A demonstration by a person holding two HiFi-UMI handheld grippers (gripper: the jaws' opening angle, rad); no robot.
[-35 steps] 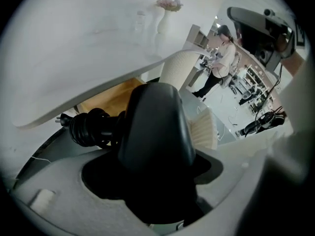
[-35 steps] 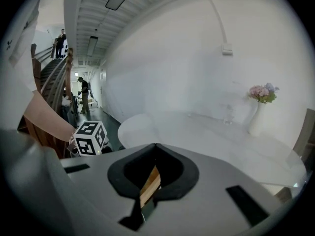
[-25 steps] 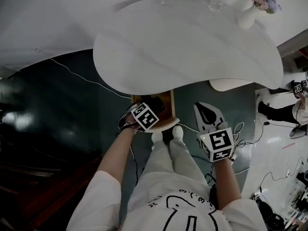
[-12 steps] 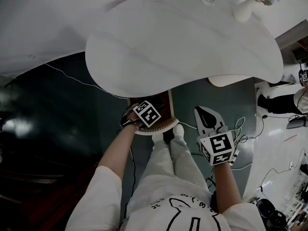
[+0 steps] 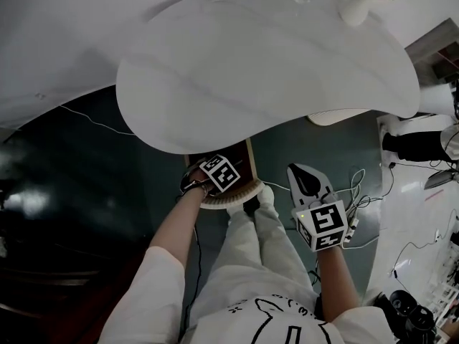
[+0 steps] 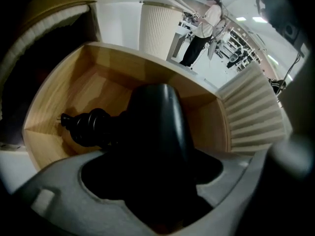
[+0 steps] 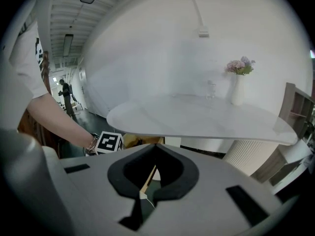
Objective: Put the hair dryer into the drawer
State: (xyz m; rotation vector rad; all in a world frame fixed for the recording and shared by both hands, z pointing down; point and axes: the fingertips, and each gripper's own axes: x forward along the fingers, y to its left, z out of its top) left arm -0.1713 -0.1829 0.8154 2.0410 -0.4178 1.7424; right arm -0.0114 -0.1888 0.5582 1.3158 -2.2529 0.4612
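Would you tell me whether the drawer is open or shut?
Open: the drawer shows its bare wooden floor behind the hair dryer.

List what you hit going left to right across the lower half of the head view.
left gripper, shut on the hair dryer → shoes → right gripper → cables
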